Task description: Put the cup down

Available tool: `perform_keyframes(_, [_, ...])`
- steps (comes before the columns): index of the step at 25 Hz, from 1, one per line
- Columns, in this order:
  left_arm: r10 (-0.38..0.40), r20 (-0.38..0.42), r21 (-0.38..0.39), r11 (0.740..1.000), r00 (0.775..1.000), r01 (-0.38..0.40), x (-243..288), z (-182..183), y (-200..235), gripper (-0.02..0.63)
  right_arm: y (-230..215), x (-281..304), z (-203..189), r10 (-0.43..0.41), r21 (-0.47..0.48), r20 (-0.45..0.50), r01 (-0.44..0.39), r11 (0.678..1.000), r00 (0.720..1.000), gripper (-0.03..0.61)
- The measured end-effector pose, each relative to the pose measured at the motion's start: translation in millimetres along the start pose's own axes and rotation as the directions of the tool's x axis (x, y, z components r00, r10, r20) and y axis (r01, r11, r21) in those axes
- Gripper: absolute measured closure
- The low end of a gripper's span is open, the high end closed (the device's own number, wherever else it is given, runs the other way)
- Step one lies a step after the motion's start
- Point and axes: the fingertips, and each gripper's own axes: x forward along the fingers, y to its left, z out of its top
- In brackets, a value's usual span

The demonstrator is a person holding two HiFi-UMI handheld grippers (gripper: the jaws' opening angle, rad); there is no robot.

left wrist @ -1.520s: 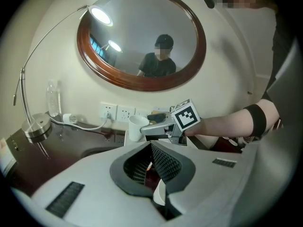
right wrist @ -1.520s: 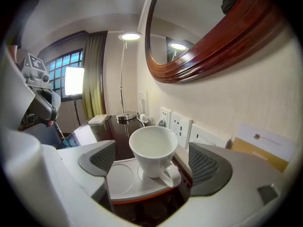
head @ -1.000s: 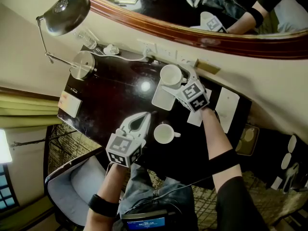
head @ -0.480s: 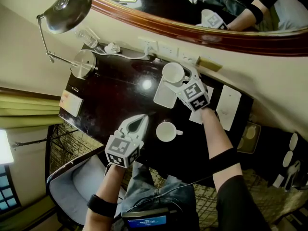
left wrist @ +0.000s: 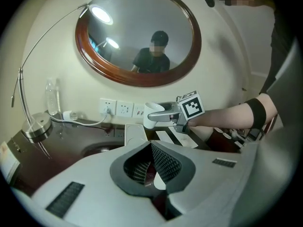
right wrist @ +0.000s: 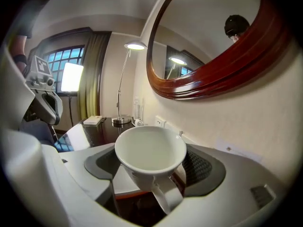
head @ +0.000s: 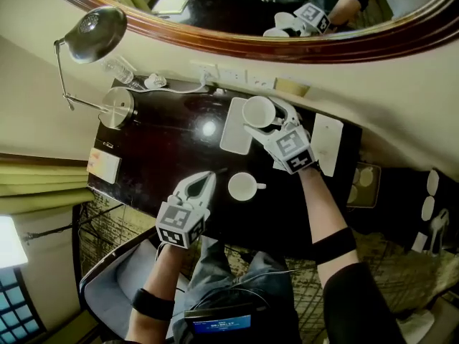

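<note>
The left gripper is shut on nothing, with one lamp far off to its left. There are two cups. The loose cup stands just right of its tips. The right gripper clamps the held cup over one tray.
</note>
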Motion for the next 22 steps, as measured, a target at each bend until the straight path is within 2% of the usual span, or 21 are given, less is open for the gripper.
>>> perform_keyframes(5, [-0.058, -0.005, 0.041, 0.997, 0.998, 0.058, -8, 9, -15, 0.614, 6, -58, -6, -0.098, 0.047, -0.014, 0.099, 0.994, 0.995, 0.161])
perform_keyframes(10, [-0.141, -0.025, 0.089, 0.986, 0.990, 0.143, -16, 10, -38, 0.614, 28, -113, -35, -0.203, 0.112, -0.063, 0.209, 0.971, 0.977, 0.161])
perform_keyframes(14, [-0.188, -0.045, 0.131, 0.972, 0.981, 0.193, -18, 10, -48, 0.614, 48, -147, -72, -0.293, 0.157, -0.122, 0.310, 0.938, 0.948, 0.161])
perform_keyframes(18, [-0.222, -0.071, 0.170, 0.958, 0.972, 0.231, -19, 11, -59, 0.614, 62, -172, -121, -0.351, 0.225, -0.199, 0.391, 0.892, 0.915, 0.160])
perform_keyframes(22, [-0.239, -0.092, 0.207, 0.945, 0.967, 0.254, -22, 11, -63, 0.614, 70, -180, -150, -0.396, 0.260, -0.232, 0.449, 0.855, 0.888, 0.160])
